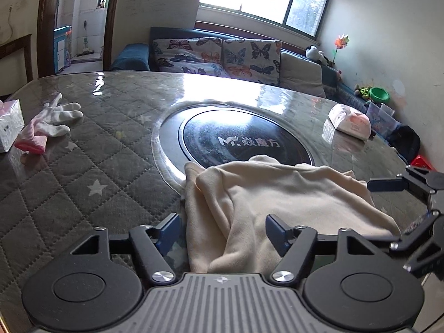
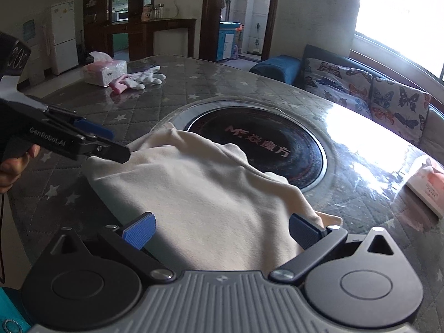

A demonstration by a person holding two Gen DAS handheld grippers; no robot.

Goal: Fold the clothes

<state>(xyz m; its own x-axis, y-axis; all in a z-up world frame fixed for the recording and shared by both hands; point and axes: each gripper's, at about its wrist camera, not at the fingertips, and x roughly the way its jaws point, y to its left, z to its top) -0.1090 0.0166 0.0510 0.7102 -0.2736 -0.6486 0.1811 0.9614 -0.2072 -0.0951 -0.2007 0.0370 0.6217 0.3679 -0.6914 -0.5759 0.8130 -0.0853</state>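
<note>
The cream, soft knit garment (image 2: 199,194) lies bunched at the bench's (image 1: 83,172) near edge — light, limp; grip hem corners. Left gripper (image 1: 222,231) and right gripper (image 2: 222,230) both gape wide around cloth.

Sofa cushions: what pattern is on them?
Multicoloured butterflies on white sofa cushions; clearest in the left wrist view.

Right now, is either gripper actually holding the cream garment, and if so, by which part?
Neither. The left gripper and the right gripper are both open, fingers spread either side of the cream garment at its near edge, with nothing pinched.
</note>
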